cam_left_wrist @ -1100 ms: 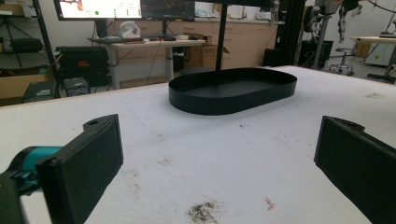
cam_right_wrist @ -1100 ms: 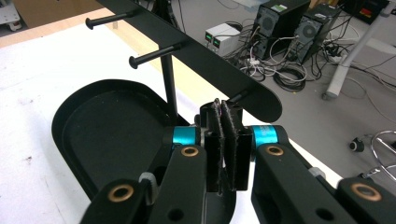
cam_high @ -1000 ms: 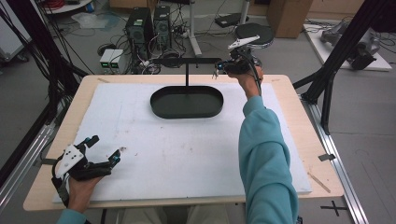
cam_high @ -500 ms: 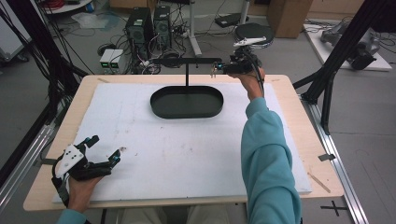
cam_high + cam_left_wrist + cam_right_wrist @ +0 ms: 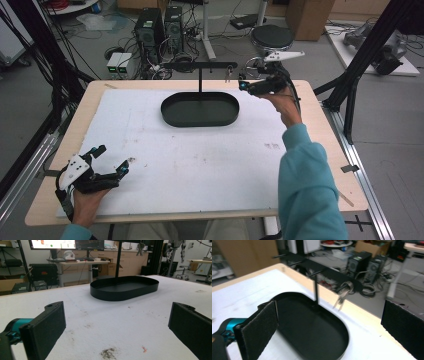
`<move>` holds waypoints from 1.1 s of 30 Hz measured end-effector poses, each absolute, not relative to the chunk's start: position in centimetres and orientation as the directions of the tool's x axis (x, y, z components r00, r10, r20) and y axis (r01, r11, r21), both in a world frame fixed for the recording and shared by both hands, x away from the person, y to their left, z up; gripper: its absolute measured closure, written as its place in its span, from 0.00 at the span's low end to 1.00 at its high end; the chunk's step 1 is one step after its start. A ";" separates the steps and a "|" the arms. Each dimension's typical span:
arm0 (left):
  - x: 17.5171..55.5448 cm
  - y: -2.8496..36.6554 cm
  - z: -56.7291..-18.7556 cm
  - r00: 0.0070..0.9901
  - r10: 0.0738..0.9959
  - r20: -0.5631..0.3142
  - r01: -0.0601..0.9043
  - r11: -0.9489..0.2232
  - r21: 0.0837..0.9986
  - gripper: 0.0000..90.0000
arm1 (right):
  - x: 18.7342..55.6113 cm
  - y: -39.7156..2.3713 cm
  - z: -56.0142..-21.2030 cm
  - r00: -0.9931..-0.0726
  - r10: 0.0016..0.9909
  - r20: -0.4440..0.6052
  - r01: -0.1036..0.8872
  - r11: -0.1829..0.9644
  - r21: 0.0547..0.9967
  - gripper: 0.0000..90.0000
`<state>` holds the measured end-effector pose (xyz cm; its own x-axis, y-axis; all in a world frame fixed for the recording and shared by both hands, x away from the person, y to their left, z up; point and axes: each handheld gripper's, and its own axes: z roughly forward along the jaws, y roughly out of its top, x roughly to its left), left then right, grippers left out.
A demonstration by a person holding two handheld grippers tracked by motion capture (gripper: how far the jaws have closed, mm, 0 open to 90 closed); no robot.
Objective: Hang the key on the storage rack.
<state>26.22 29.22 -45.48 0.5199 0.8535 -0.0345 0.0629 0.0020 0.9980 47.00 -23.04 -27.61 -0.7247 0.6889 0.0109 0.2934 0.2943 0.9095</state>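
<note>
Counting one black tray (image 5: 200, 111), one hung keyring (image 5: 343, 291), two open claws.

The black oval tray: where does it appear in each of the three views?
High view: black oval tray at upper centre, on the white mat.
Left gripper view: tray above centre, far across the mat.
Right gripper view: tray at lower centre, close.
Shared landmark: the thin black post rising from the tray.

Tray (image 5: 200, 117) on mat (image 5: 175, 165), far centre; stand post (image 5: 200, 80) behind tray.
</note>
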 end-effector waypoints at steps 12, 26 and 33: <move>26.2 29.1 -45.5 0.516 0.856 -0.031 0.064 -0.003 0.998 0.02 | 35.2 -28.9 -34.1 -0.748 0.664 -0.006 0.180 0.211 0.961 0.01; 26.2 29.1 -45.5 0.515 0.857 -0.027 0.064 -0.007 0.998 0.02 | 31.4 -31.2 -41.5 -0.683 0.730 0.020 0.105 0.070 0.992 0.01; 26.2 29.1 -45.5 0.513 0.858 -0.023 0.061 -0.010 0.998 0.02 | 31.1 -31.3 -43.5 -0.658 0.753 0.005 0.092 0.074 0.993 0.01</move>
